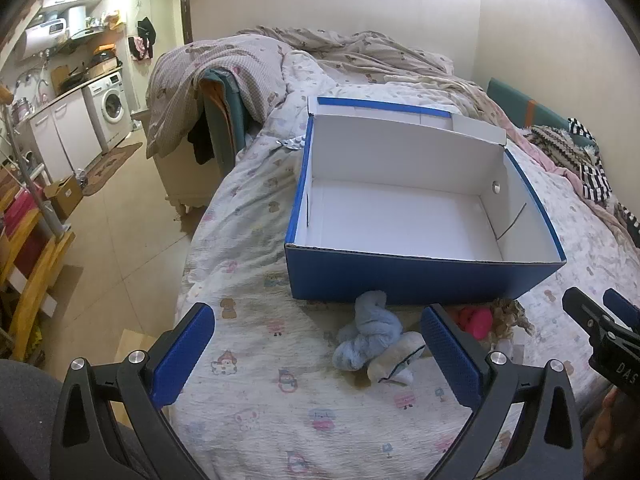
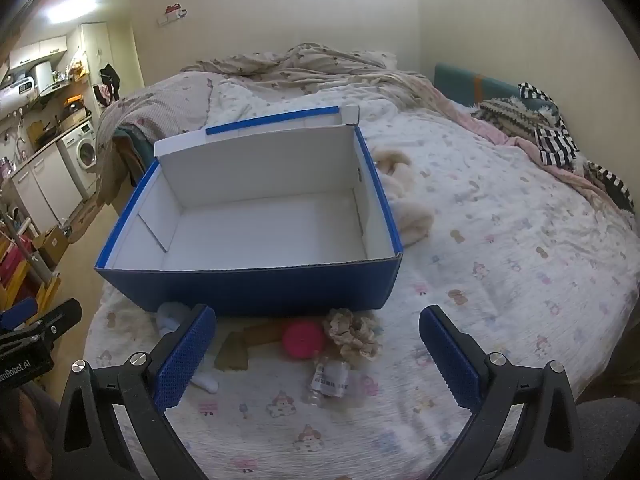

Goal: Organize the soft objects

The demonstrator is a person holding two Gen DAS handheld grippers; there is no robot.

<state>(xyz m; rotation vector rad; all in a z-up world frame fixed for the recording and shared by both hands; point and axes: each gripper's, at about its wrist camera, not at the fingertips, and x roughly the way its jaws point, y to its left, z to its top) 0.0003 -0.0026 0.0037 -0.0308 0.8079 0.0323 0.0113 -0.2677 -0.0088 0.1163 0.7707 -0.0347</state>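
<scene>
An open blue box (image 1: 424, 280) with a white, empty inside stands on the bed; it also shows in the right wrist view (image 2: 256, 288). In front of it lie a light blue knotted soft toy (image 1: 370, 338), a white sock (image 1: 394, 362), a pink ball (image 2: 303, 340), a beige lace scrunchie (image 2: 354, 334) and a brown cloth piece (image 2: 234, 350). My left gripper (image 1: 318, 354) is open, above the bed just before the blue toy. My right gripper (image 2: 318, 354) is open, above the pink ball and scrunchie.
A clear plastic packet with a label (image 2: 330, 380) lies near the ball. A cream fluffy thing (image 2: 408, 208) lies right of the box. Crumpled quilts (image 1: 240, 68) and striped clothes (image 2: 552, 136) cover the far bed. The bed's left edge drops to the floor (image 1: 132, 216).
</scene>
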